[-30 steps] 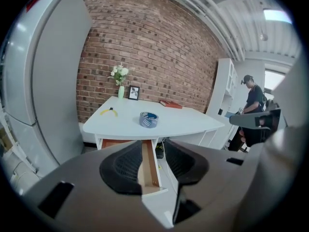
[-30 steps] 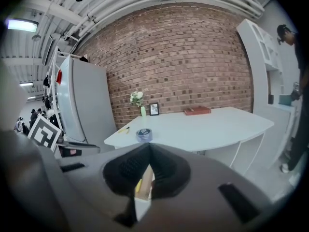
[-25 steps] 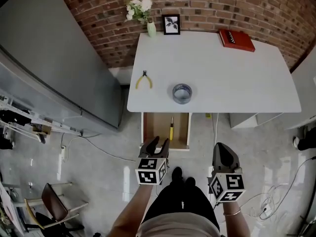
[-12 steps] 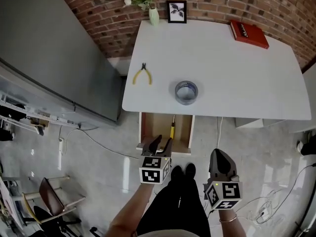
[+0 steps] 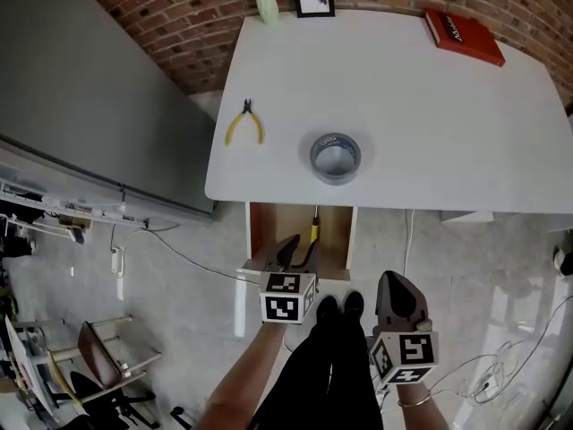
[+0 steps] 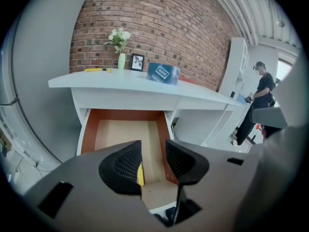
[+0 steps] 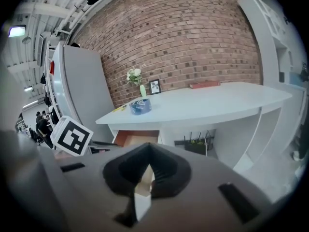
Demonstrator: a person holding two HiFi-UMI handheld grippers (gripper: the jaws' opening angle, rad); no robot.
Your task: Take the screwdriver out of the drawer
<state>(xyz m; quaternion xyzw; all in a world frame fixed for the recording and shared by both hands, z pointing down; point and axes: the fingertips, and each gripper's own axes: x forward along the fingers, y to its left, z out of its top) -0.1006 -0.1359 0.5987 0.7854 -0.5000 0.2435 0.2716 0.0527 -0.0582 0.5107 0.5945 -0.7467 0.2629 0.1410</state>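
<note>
Gaping, empty: left gripper (image 5: 294, 251) | closed, empty: right gripper (image 5: 398, 285) | yellow-handled screwdriver (image 5: 313, 231), seemingly, wooden drawer (image 5: 257, 240)

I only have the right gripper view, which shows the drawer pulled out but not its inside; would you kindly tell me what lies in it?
Observer: A yellow-handled screwdriver lies in the open wooden drawer, a little right of its middle, pointing front to back.
Operator: Thank you. How do the other gripper's jaws stand?
Observer: The left gripper is open. Its jaws are apart with nothing gripped, and it hovers over the drawer's front edge.
</note>
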